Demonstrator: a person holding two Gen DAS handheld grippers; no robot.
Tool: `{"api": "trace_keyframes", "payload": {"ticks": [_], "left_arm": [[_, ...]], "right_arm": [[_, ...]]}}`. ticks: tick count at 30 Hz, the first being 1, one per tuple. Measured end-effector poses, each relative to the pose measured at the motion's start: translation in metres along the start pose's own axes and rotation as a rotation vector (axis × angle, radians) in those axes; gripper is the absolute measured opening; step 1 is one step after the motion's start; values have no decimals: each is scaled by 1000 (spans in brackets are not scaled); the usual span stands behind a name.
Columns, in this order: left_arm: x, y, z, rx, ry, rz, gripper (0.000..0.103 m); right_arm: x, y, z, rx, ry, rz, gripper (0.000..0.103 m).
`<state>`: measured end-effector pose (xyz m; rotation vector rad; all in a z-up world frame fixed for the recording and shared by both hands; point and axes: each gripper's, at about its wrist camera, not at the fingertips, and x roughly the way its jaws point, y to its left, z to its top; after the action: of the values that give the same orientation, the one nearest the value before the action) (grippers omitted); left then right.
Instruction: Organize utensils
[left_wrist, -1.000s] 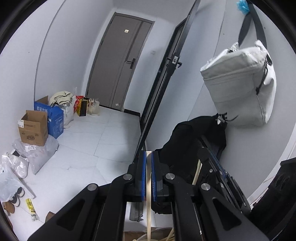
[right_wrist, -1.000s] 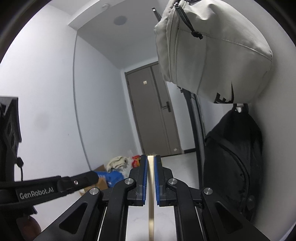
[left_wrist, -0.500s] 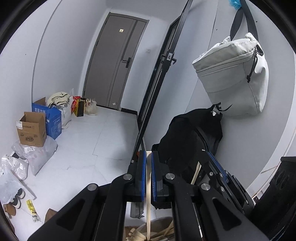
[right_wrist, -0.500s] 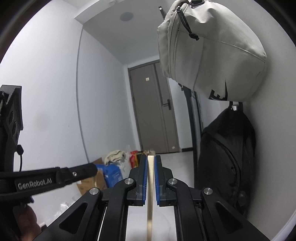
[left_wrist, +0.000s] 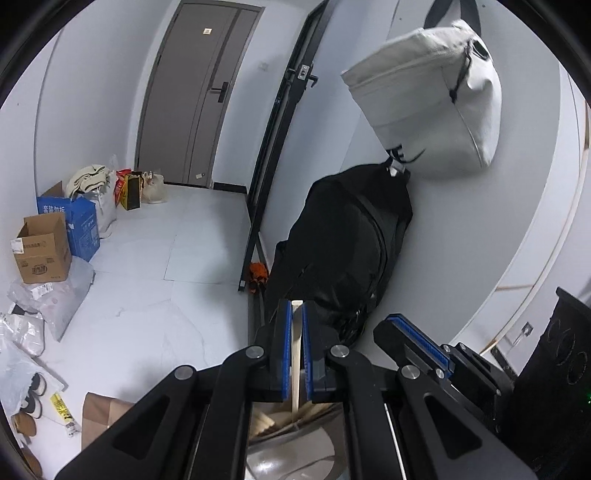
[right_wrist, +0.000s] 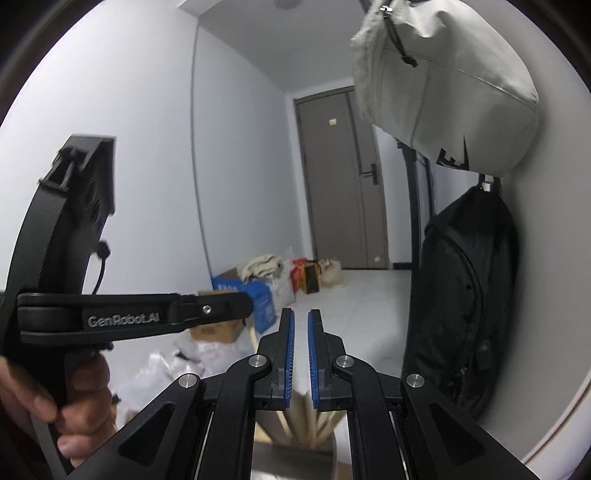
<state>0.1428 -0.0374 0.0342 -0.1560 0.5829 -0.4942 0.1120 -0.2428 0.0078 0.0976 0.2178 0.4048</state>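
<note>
nearest in the left wrist view: left gripper (left_wrist: 294, 350) clamped on a pale wooden stick (left_wrist: 295, 363), likely a chopstick or utensil handle, upright between the blue pads (left_wrist: 285, 350), lower end reaching down into a metal container (left_wrist: 295, 454) just below the fingers. more pale wooden utensils (left_wrist: 267, 421) leaning inside that container.

right wrist view: right gripper (right_wrist: 299, 354) slightly parted, nothing between its blue pads (right_wrist: 290, 354), poised directly above the same container (right_wrist: 291, 461) and its fan of wooden utensils (right_wrist: 306, 413). left of it, a bare hand (right_wrist: 74, 402) around the handle of the other tool.

judging by this: right side's piece apparently already dropped in; left side's stick partly lowered but not let go. remaining: open the left jaws, then fetch whatever utensils are still loose, none visible here.

farther off: black backpack (left_wrist: 351, 243) against the wall, grey bag (left_wrist: 428, 99) hanging above it, cardboard box (left_wrist: 42, 247) and blue box (left_wrist: 79, 221) on the white tiled floor, grey door (left_wrist: 199, 88) at the far end.
</note>
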Motion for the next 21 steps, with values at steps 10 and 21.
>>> {"api": "trace_keyframes", "payload": {"ticks": [10, 21], "left_arm": [[-14, -4, -2, 4, 107, -22, 16], [-53, -23, -18, 15, 96, 22, 50]], "right_arm": [[-35, -9, -7, 52, 65, -22, 10], [-97, -4, -10, 80, 41, -53, 56]]}}
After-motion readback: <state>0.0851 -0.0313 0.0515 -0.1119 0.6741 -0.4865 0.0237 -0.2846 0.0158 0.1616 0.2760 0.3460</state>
